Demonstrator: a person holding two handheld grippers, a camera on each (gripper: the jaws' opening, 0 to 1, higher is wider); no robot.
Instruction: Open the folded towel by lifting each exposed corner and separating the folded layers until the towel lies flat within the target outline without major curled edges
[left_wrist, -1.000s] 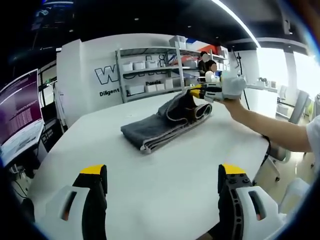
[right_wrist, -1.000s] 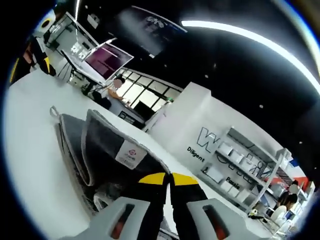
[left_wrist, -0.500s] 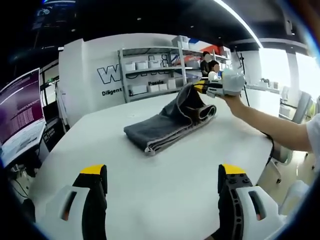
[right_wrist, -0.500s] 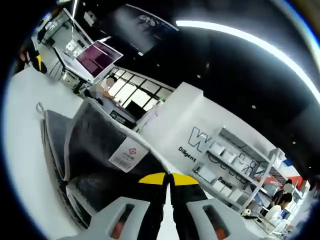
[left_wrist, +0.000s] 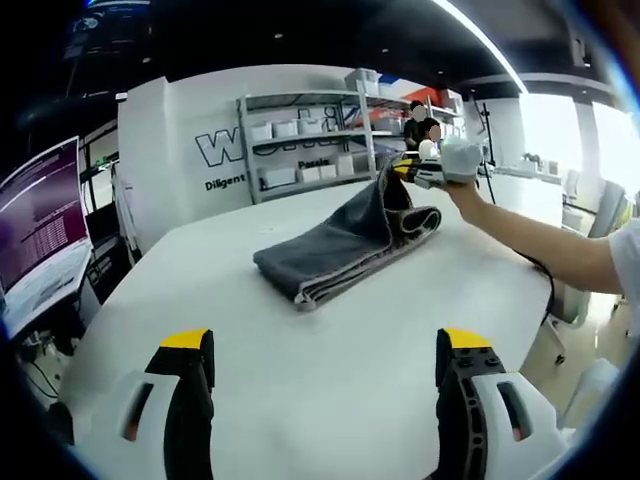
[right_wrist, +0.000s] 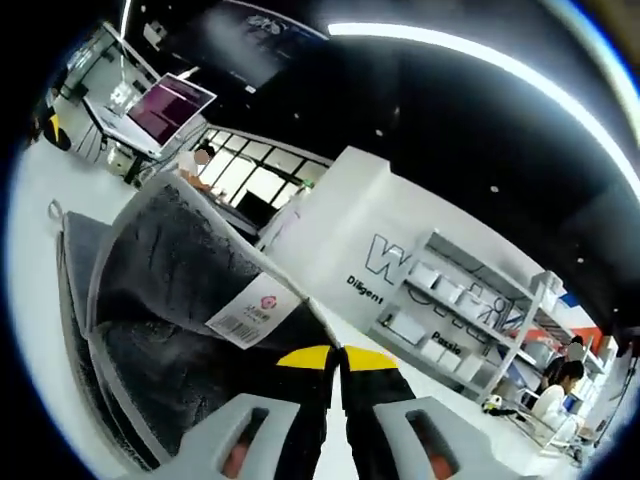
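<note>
A folded dark grey towel (left_wrist: 330, 252) lies on the white table (left_wrist: 330, 380), past its middle. My right gripper (left_wrist: 408, 172) is shut on the towel's far corner and holds it up above the table, so the top layer rises in a tent. In the right gripper view the towel (right_wrist: 170, 300) hangs from my right gripper (right_wrist: 336, 356), with a white label (right_wrist: 252, 312) near the pinched edge. My left gripper (left_wrist: 326, 345) is open over the near table, well short of the towel, with nothing between its jaws.
A person's arm (left_wrist: 530, 245) reaches in from the right. Shelves (left_wrist: 310, 145) with white bins stand against the white wall behind the table. A monitor (left_wrist: 40, 215) glows at the left. Two people (left_wrist: 420, 125) stand by the shelves.
My right gripper has lifted the towel's corner higher, pulling the top layer further up off the stack. The left gripper has stayed in place.
</note>
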